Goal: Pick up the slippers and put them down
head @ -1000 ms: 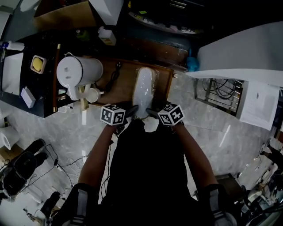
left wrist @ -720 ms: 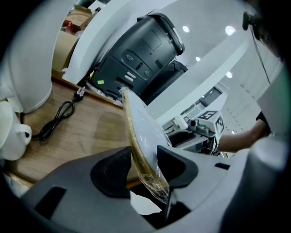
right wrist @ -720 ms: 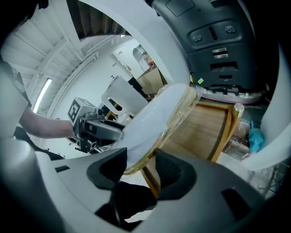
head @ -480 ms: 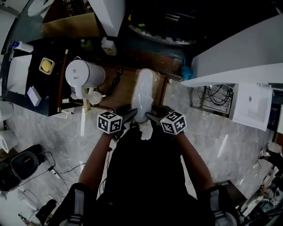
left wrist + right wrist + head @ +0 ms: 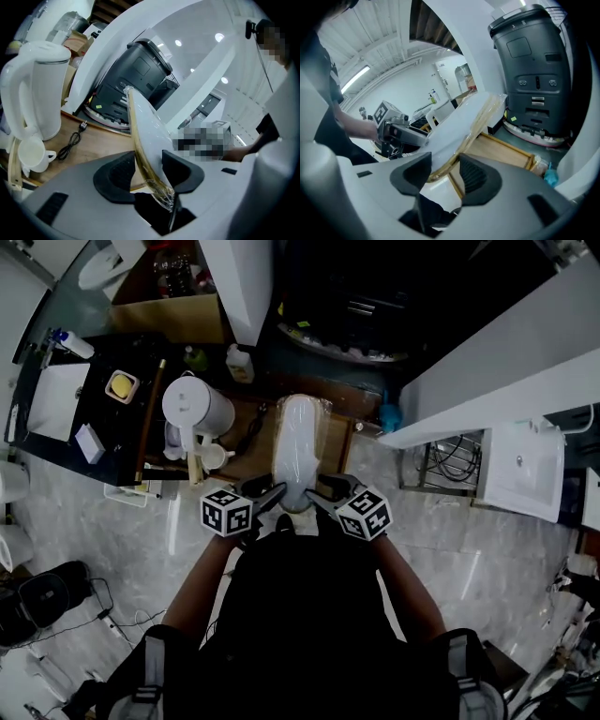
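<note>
A pair of white slippers [image 5: 298, 442] wrapped in clear plastic hangs above the wooden table [image 5: 246, 444], long axis pointing away from me. My left gripper [image 5: 272, 495] grips the pack's near end from the left and my right gripper [image 5: 323, 493] grips it from the right. In the left gripper view the pack [image 5: 145, 131] runs up out of the left gripper [image 5: 149, 171], pinched between its pads. In the right gripper view the pack's edge [image 5: 459, 119] sits between the right gripper's [image 5: 446, 171] pads, and those jaws are closing on it.
A white kettle [image 5: 197, 409] and a white cup [image 5: 214, 457] stand at the table's left, with a black cable [image 5: 251, 423] beside them. A dark machine [image 5: 136, 79] sits behind the table. A white counter [image 5: 487, 362] and a wire rack [image 5: 441, 470] lie to the right.
Both grippers have risen together with the slipper pack, which now hangs higher above the wooden table. The grip on its near end looks the same.
</note>
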`<state>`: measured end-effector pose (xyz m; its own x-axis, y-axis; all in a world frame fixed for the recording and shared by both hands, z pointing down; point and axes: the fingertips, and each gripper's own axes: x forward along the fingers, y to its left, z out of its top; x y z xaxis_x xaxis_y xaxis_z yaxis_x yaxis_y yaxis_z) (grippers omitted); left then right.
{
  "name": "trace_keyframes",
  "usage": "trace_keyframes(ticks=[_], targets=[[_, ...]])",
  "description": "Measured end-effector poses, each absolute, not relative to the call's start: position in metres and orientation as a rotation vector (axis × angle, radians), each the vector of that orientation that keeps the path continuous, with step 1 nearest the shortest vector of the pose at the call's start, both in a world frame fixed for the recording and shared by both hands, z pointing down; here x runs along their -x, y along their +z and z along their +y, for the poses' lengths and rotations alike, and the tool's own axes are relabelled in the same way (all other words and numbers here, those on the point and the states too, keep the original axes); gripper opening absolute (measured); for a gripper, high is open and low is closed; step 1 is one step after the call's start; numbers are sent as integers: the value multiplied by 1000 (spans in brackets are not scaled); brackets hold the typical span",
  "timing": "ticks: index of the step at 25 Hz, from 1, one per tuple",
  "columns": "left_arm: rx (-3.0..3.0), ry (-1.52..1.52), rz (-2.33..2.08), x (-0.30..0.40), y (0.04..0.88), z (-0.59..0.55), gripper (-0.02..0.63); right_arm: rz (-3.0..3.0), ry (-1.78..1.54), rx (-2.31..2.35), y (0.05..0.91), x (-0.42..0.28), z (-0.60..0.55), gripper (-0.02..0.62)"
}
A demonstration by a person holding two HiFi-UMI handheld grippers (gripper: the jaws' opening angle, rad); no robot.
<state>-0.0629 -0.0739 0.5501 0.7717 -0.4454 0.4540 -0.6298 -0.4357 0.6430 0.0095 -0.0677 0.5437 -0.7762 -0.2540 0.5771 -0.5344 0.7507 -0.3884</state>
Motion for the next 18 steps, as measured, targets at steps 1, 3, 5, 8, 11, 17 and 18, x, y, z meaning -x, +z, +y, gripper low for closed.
trace_keyframes(ticks=[1, 3, 5, 8, 11, 17, 18], targets=[[-2107, 258, -808, 65, 545, -72, 181, -2463, 734, -593, 538, -7, -66, 192], [-2118, 226, -818, 69, 534, -68, 181, -2501, 699, -594, 525, -4, -63, 192], [-2135, 201, -821, 71, 522, -64, 181, -2535, 674, -603, 511, -3, -59, 192], [-2183, 178, -821, 71, 500, -63, 181, -2570, 646, -641, 490, -3, -55, 192], [-2239, 154, -817, 69, 478, -58, 181, -2601, 592, -700, 471, -5, -48, 190], [-2302, 116, -845, 72, 452, -48, 179, -2637, 497, -771, 443, -2, -36, 189], [-2308, 115, -848, 72, 449, -47, 179, -2639, 486, -778, 441, -1, -36, 189]])
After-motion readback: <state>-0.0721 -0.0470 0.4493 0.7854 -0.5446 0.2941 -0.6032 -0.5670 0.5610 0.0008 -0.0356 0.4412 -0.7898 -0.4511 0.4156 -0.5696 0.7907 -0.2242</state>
